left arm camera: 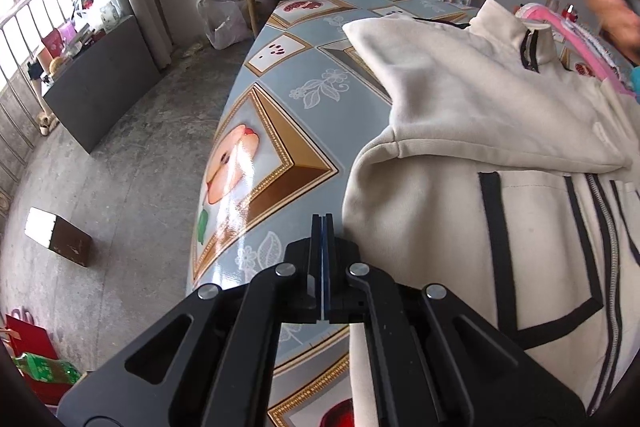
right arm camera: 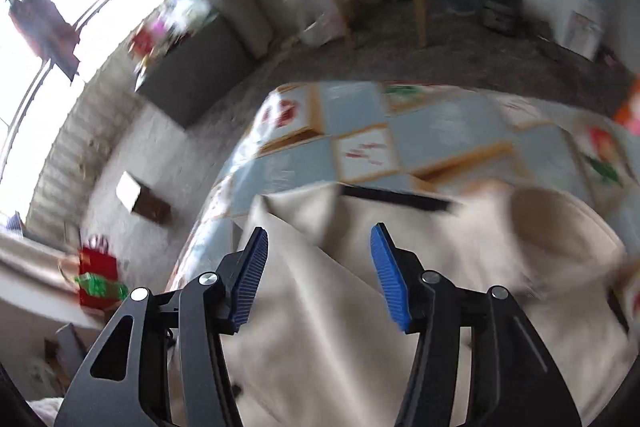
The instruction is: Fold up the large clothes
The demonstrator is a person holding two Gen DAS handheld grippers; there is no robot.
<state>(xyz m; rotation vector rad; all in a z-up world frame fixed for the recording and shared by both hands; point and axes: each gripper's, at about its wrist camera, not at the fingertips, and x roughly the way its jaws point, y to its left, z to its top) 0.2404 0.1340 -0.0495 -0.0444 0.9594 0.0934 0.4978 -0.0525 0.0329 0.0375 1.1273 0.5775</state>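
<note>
Here, in the left wrist view, a cream jacket (left arm camera: 500,195) is seen spread on the table (left arm camera: 280,83), which is covered with a blue-grey cloth printed with framed fruit pictures and white flowers. The jacket lies toward the right side of the table, and its left border stays a little inside the table's left edge. It is made of soft fleece-like cloth, with black trim lines and a zip with a black border running down the front. One sleeve is laid folded across the chest, and a standing collar with a short zip is seen toward the far edge. The left gripper (left arm camera: 322,227) is fully closed, its two pads pressed together with nothing between them, just beside the jacket's left border. At the upper right a blurred hand (left arm camera: 616,7) with the other tool is seen above the table. No writing can be read.

In the right wrist view, which is blurred, the right gripper (right arm camera: 318,239) is held above the jacket (right arm camera: 320,327) with its blue ribbed pads (right arm camera: 252,279) standing apart, and nothing is caught between them. The cream cloth fills the near part of the table (right arm camera: 360,115). No label can be read here either.
</note>
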